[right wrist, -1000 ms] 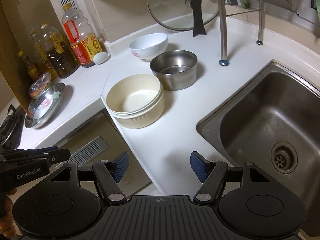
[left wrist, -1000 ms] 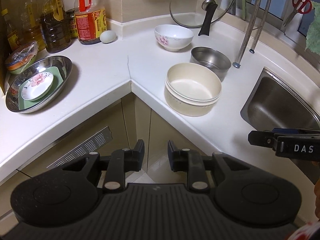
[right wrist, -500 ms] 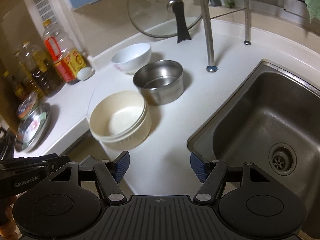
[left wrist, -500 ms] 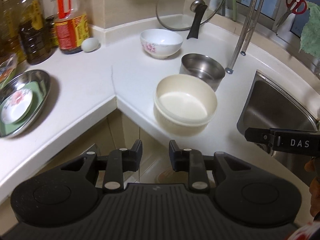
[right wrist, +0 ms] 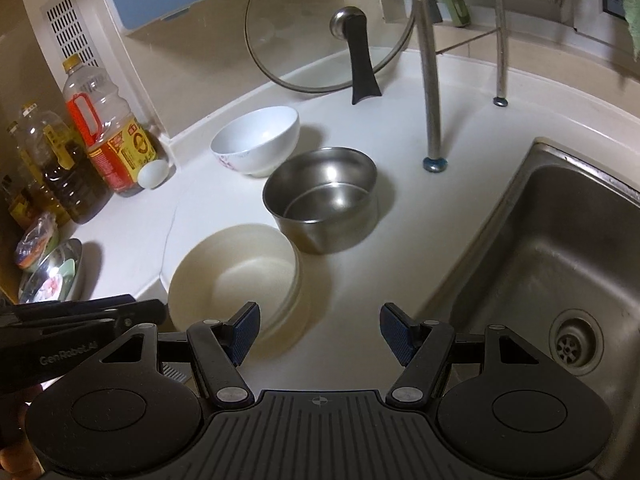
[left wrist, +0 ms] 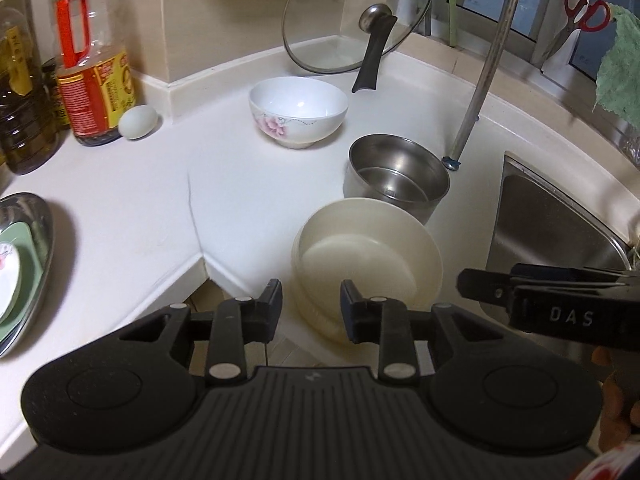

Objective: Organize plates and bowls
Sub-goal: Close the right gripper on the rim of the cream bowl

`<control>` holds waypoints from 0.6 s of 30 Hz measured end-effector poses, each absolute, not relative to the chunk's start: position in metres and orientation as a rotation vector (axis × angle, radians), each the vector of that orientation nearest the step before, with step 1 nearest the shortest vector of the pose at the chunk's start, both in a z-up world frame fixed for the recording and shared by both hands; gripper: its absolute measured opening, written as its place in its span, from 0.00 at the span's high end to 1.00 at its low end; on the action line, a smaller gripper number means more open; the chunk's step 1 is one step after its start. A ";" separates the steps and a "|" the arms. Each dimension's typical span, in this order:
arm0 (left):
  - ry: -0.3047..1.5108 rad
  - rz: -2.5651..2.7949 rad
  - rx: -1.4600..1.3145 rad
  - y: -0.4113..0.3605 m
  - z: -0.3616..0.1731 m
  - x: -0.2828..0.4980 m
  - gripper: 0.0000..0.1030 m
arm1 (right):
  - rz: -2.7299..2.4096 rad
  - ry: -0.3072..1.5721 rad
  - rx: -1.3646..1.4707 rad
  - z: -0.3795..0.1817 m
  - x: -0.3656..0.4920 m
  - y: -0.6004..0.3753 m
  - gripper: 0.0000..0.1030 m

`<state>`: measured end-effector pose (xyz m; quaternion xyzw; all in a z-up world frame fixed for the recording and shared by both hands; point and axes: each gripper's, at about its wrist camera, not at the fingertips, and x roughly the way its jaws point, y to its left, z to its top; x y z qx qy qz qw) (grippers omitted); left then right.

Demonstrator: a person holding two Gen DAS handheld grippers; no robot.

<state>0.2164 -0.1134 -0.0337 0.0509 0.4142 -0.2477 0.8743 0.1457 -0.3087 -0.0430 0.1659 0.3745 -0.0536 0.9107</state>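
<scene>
Left wrist, cream bowls (left wrist: 368,256) at counter edge (left wrist: 200,256), left gripper (left wrist: 310,312) fingers parted.

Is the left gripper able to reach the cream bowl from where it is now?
Probably yes. The left gripper is open and empty, with the cream bowl right ahead of its fingertips and nothing between them; the steel pot stands behind the bowl.

This is a home kitchen. A stainless steel sink (right wrist: 560,280) with a drain is set into a white corner countertop (left wrist: 132,208). Left of the sink stand a steel pot (right wrist: 324,196), a cream bowl (right wrist: 236,272) and a white flowered bowl (left wrist: 298,110). Behind them a glass pan lid (right wrist: 320,36) leans on the wall. Further left of the sink are cooking oil bottles (left wrist: 86,68) and an egg (left wrist: 138,121). Red scissors (left wrist: 580,12) hang above the sink by the window.
</scene>
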 end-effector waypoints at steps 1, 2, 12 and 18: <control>0.868 -0.521 0.105 -0.115 -0.035 0.219 0.73 | -0.108 0.771 0.338 -0.044 0.149 -0.308 0.36; 0.873 -0.523 0.103 -0.116 -0.038 0.222 0.73 | -0.104 0.771 0.334 -0.045 0.152 -0.307 0.40; 0.919 -0.512 0.113 -0.124 -0.058 0.245 0.73 | -0.099 0.807 0.351 -0.061 0.182 -0.306 0.62; 0.926 -0.518 0.123 -0.127 -0.062 0.250 0.74 | -0.106 0.815 0.361 -0.066 0.187 -0.304 0.71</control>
